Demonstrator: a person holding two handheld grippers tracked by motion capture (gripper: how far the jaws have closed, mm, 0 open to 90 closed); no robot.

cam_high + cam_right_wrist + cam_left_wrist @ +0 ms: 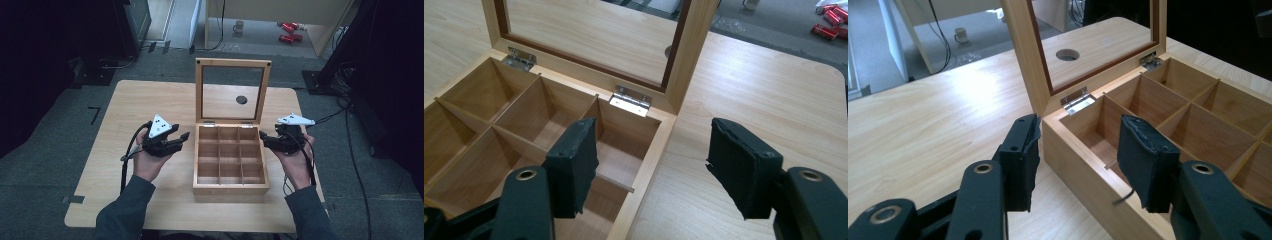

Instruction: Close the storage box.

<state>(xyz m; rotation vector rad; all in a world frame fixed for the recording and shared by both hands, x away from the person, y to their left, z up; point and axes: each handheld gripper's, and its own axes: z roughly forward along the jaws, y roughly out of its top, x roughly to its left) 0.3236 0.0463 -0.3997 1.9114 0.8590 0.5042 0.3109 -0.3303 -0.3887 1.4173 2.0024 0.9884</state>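
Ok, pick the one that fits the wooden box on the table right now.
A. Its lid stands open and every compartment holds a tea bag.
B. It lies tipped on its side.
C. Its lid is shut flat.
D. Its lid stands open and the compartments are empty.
D: the lid stands upright on its hinges behind the box, and the compartments show bare wood in the high view and both gripper views.

Box (1168, 100): near compartments are cut off at the frame edge beyond the right-hand jaw.
Lid (599, 40): top is cropped above the jaws.
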